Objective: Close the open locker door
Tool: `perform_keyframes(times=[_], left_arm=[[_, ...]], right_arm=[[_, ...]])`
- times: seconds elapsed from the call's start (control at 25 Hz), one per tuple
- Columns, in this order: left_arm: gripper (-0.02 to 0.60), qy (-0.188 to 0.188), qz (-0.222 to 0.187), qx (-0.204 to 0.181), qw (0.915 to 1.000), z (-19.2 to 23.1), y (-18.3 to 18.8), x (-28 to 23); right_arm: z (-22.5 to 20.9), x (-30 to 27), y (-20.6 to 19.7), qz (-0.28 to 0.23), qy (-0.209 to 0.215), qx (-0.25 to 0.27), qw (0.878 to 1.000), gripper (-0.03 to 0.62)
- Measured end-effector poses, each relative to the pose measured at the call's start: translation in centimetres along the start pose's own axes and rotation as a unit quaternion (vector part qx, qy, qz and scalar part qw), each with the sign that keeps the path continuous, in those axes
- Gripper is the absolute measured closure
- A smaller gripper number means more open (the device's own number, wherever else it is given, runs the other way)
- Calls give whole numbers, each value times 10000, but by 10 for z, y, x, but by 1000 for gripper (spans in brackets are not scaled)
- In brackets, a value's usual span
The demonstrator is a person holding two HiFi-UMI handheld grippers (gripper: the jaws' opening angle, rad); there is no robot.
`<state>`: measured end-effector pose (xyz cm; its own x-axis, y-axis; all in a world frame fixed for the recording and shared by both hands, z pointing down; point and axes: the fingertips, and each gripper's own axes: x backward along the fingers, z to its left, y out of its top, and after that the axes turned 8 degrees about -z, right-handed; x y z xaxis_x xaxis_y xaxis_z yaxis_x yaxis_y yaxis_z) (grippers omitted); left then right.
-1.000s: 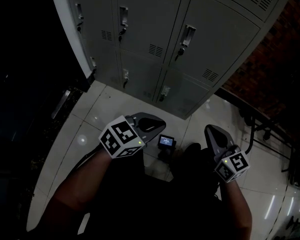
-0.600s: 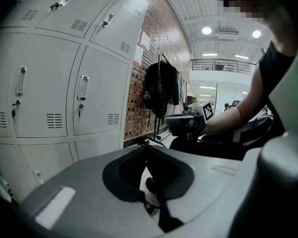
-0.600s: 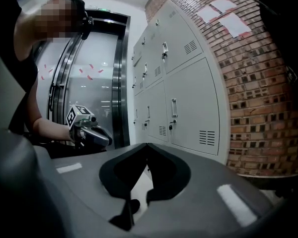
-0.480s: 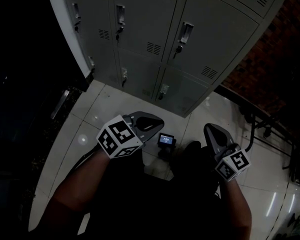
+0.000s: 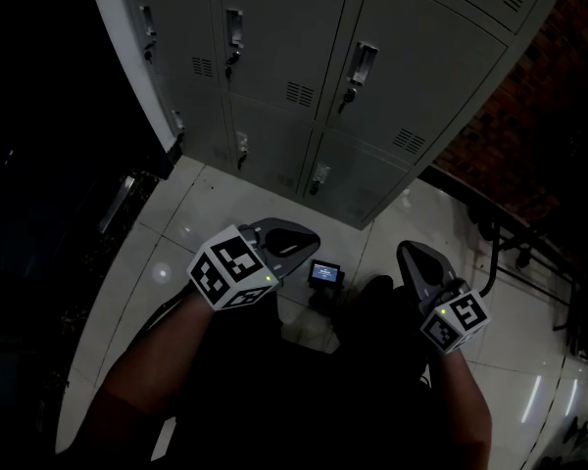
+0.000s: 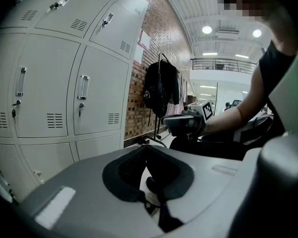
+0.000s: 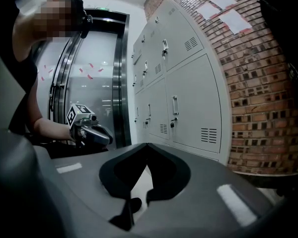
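Head view: left gripper (image 5: 304,241) and right gripper (image 5: 410,258) low above floor tiles (image 5: 206,213), jaws pinched together, empty, facing lockers (image 5: 412,76), doors flush

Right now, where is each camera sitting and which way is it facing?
Head view: on the head, steeply down at lockers, floor, forearms, left gripper, right gripper.
Left gripper view: on that gripper, over its shut jaws, toward lockers and right gripper.
Right gripper view: likewise, shut jaws, toward lockers and left gripper.
Shared: lockers in all three.
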<state>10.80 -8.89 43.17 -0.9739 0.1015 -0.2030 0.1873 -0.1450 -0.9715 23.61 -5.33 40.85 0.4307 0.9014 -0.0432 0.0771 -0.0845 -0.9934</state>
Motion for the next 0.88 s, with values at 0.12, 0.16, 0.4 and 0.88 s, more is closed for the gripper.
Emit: perform_keyframes(times=[0.12,0.16,0.4,0.88], left_arm=[[569,4,2,-2,10000,0,0,0],[569,5,3,-4,10000,0,0,1],[569,12,16,-6,10000,0,0,0],[569,19,31,-17,10000,0,-1,1]], right_arm=[[1,0,1,-50,16,-7,10000,592],[3,0,3,-99,36,-51,9999,592],[1,1,0,-16,20,-12,10000,592],[3,0,2,-35,79,26,10000,592]])
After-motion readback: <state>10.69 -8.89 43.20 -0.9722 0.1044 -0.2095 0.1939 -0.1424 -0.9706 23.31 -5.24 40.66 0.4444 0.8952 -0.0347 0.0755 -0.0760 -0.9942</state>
